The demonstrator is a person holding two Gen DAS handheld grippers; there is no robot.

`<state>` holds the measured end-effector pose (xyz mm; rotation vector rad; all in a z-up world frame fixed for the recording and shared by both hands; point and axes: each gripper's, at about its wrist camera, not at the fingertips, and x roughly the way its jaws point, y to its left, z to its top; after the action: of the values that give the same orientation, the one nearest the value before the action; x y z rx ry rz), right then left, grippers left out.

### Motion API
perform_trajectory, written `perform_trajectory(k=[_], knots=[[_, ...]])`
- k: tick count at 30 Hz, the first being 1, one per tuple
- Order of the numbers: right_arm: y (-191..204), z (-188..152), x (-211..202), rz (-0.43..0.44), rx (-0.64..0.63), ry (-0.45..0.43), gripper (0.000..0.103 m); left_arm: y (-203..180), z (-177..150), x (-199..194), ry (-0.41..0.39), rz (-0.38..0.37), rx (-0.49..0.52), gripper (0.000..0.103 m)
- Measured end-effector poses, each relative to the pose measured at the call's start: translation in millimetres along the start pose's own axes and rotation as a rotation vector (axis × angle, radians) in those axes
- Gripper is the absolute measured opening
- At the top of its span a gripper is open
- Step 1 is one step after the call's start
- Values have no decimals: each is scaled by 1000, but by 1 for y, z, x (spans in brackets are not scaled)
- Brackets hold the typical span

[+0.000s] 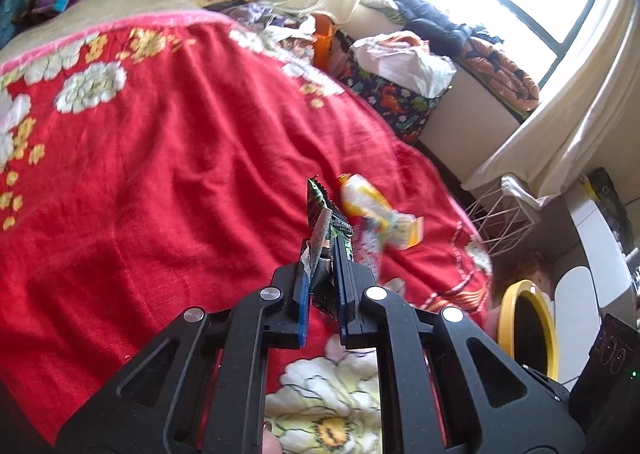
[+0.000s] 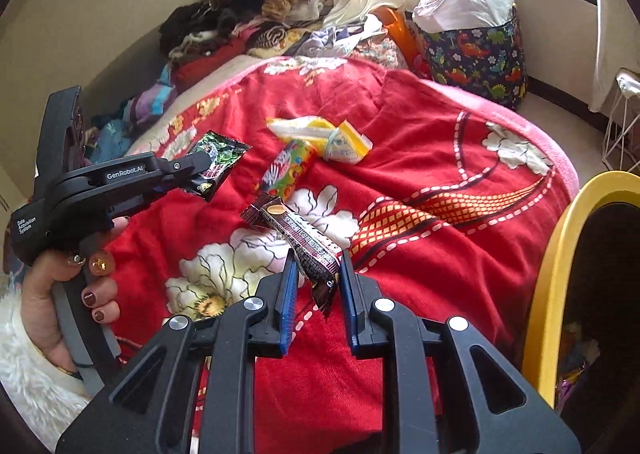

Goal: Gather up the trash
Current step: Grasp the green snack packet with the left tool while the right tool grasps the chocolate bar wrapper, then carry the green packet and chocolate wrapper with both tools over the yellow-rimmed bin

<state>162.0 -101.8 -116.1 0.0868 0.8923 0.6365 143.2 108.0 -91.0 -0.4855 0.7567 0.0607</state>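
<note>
With the left tongs (image 2: 204,169) pinching the green snack wrapper (image 2: 218,165) and the right tongs (image 2: 318,278) clamped on the brown candy bar wrapper (image 2: 298,238), both should lift clear of the red bedspread (image 2: 420,254) and swing over the yellow-rimmed bin (image 2: 556,274) before letting go.

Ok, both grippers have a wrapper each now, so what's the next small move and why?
Probably swing the right gripper with its brown bar wrapper over the yellow-rimmed bin beside it and let go. The left gripper holds the green wrapper farther from the bin, so it can follow.

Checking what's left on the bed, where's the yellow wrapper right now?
In the right wrist view, the yellow wrapper lies on the red blanket, just beyond the colourful candy tube.
</note>
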Motion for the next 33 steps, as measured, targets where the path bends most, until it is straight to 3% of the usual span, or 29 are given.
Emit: perform_trajectory(k=[18,33], knots=[[-39,-1,-63,-80,82,-116,19,-76,-3,-24,-40,-129,146,6],[-69,-11,-92,-145,145,-169,19,-109,-14,-33,-38,-186,219,6]])
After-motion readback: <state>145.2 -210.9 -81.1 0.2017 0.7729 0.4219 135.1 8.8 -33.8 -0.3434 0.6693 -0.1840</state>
